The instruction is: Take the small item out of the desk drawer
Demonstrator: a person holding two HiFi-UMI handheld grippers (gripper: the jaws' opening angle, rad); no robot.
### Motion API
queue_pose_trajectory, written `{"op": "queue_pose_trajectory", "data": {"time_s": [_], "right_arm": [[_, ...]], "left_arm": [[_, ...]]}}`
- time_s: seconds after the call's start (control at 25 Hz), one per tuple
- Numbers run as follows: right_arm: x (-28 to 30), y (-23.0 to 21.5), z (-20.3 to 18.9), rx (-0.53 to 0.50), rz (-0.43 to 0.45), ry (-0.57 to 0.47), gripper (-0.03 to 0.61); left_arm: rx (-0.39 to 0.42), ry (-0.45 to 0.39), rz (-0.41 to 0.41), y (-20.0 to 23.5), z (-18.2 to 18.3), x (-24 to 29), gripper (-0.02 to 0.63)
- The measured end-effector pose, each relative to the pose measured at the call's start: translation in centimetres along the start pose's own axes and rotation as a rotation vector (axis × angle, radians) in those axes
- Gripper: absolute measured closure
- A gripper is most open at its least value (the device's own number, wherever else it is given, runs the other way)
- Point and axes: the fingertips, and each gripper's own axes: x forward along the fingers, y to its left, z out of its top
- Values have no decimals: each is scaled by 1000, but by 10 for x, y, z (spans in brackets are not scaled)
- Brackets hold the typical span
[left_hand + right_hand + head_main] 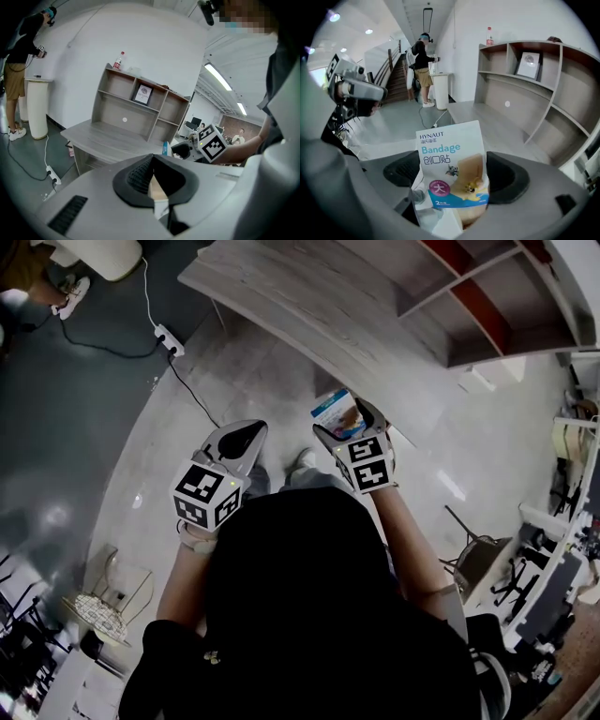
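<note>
My right gripper [454, 180] is shut on a small white and blue bandage packet [452, 161], which stands upright between its pads. In the head view the right gripper [349, 420] holds that packet [336, 412] just in front of the grey wooden desk [309, 320]. The left gripper [240, 437] is beside it to the left, over the floor; its jaws [151, 174] are shut with nothing in them. From the left gripper view the desk [103, 136] lies ahead, with the packet's edge [165, 148] at its right. I see no drawer in any view.
A shelf unit [140, 110] stands on the desk with a bottle [121, 60] on top and a framed picture [143, 94] inside. A power strip [169, 338] and its cable lie on the floor at left. A person [423, 65] stands by a white pedestal [441, 89]. Chairs [108, 601] are behind me.
</note>
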Motion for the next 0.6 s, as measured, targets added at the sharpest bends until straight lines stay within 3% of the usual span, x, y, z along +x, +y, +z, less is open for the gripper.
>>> {"op": "queue_pose_trajectory", "data": {"time_s": [0.6], "right_arm": [[-94,22,121,97,113,-459,149]], "left_arm": [[59,-145,-9,7,53,-15,604]]}}
